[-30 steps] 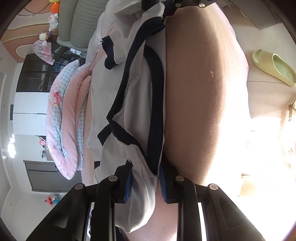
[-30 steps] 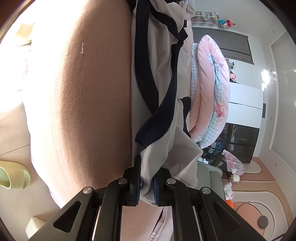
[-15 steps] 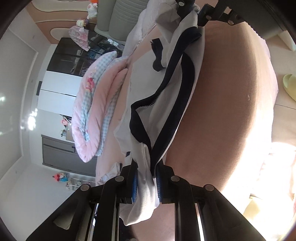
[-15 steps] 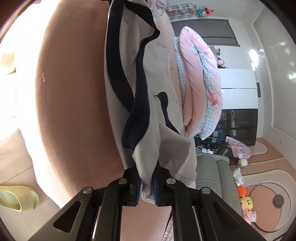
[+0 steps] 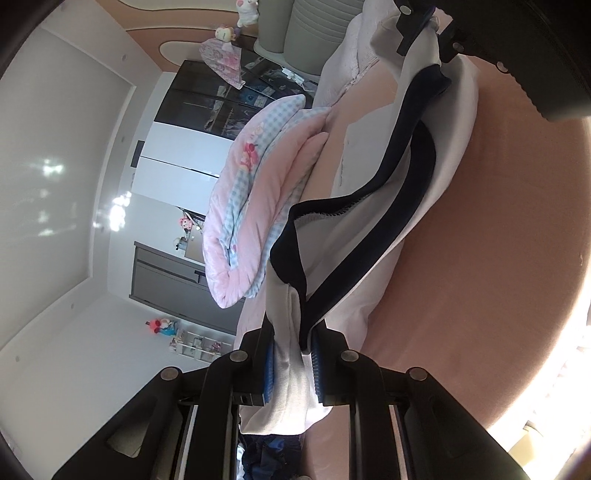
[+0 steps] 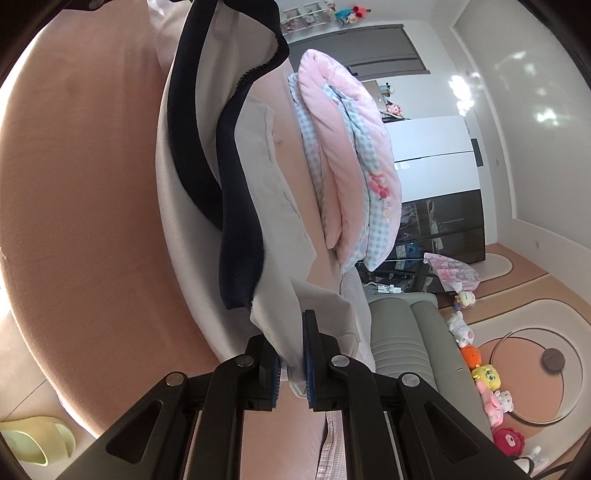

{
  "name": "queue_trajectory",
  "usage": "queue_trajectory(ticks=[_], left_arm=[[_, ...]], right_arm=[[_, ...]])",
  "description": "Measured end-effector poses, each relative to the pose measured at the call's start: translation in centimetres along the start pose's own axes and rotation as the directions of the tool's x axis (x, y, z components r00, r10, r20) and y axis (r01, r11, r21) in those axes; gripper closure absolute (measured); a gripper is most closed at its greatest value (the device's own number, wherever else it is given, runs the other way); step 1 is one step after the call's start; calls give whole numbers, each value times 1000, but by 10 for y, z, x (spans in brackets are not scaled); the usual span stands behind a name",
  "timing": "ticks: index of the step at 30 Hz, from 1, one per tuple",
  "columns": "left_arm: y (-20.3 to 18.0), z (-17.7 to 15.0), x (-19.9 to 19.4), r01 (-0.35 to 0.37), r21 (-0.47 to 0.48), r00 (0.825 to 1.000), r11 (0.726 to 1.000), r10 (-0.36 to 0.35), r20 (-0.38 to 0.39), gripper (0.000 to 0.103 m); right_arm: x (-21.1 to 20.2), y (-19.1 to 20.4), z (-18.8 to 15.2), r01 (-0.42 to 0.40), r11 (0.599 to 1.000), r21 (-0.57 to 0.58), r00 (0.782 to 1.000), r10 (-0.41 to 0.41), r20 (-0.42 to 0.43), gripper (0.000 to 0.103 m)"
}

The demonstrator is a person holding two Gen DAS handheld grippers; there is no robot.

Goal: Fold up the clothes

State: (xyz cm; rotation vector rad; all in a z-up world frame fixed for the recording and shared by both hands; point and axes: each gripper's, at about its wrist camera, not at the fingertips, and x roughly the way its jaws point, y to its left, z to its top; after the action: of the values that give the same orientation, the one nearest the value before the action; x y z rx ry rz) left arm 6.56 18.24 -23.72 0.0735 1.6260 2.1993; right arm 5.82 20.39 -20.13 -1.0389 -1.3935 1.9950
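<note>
Holding a white top (image 5: pixel 373 266) with dark trim (image 5: pixel 369 254) up over a pink bed (image 5: pixel 491 240). Left gripper (image 5: pixel 291 354) clenched on one end of the cloth, blue pads (image 5: pixel 269 365) pressing it from both sides. Right gripper (image 6: pixel 290 350) clenched on the other end, its pads (image 6: pixel 307 354) tight on a white fold too. Seen from the left side, far away at the top, the right gripper (image 5: pixel 424 26) pinching the same top (image 6: pixel 192 206), so the cloth hangs stretched between the two. Dark trim (image 6: pixel 236 206) running in two long bands down the cloth, with a zip edge on one.

Lying just behind the top on the bed, a folded pink and blue check quilt (image 5: pixel 258 206), also seen from the right side (image 6: pixel 354 177). Past the quilt, a white and black closet (image 6: pixel 436 184) against the wall. Sitting beside the bed, a grey chair (image 6: pixel 406 343). Lined up on the floor by a round rug (image 6: pixel 532 369), some soft toys (image 6: pixel 480 369). Lying on the floor at the near corner of the bed, a green slipper (image 6: pixel 33 439). Bright sun hitting the bed edge on the left side view.
</note>
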Motion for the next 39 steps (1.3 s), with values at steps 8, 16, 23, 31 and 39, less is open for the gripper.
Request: queue_trajectory(ticks=[8,16,23,31,39], left_arm=[[21,11,18,-57,-82,998,995,54,-42,89],[39,21,35,-101,-100,995,990,98,-34,89],[47,32,58,-136,-72,991,988,137,11,89],[53,45,95,-162,-38,985,986,164,56,89],[54,57,129,-150,-18,987,988,151,53,89]], right_arm=[[11,-19,8,73,997,28,997,-74,26,96],[25,-39,19,138,988,67,989,-141,34,96],[52,-51,25,176,984,40,983,-178,43,96],[102,-59,39,137,990,38,990,-138,32,96],[138,-64,49,146,989,4,989,-147,18,96]])
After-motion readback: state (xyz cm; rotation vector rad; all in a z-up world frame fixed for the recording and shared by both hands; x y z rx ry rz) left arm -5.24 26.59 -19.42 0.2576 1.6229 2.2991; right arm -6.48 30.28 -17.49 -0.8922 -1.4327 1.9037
